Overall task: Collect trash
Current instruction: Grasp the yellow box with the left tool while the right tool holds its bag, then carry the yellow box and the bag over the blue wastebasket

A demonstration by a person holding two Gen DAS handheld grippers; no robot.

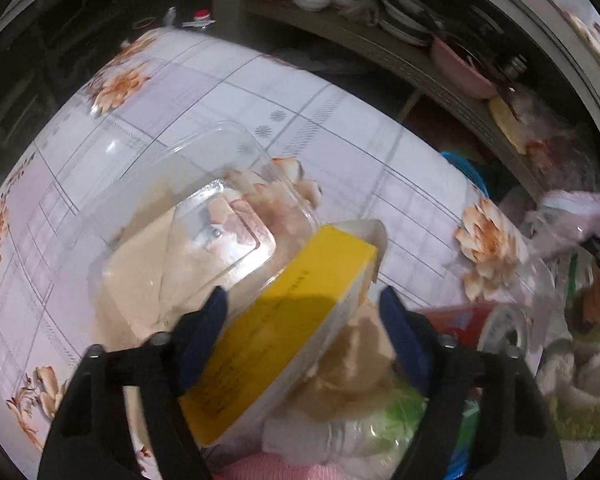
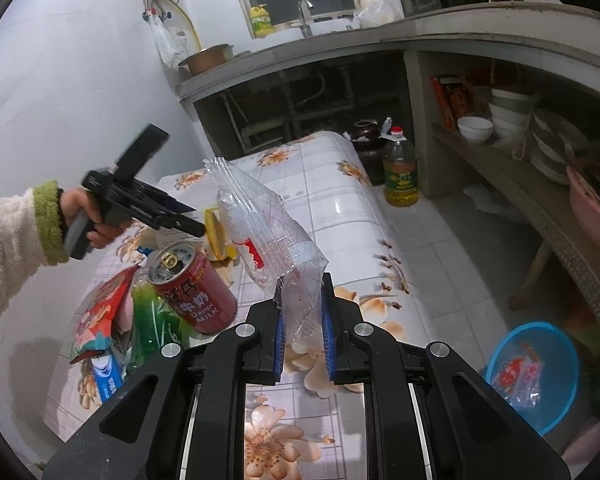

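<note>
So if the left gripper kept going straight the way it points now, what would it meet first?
Most likely the yellow box: it already lies between the left gripper's open fingers, tilted across the gap. Just beyond sits a clear plastic container on the floral tablecloth. Depth is hard to judge here.

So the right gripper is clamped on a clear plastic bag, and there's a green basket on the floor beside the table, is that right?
Not quite. The basket on the floor beside the table is blue, not green, as the right wrist view shows. The rest holds: the right gripper is clamped on a clear plastic bag.
</note>
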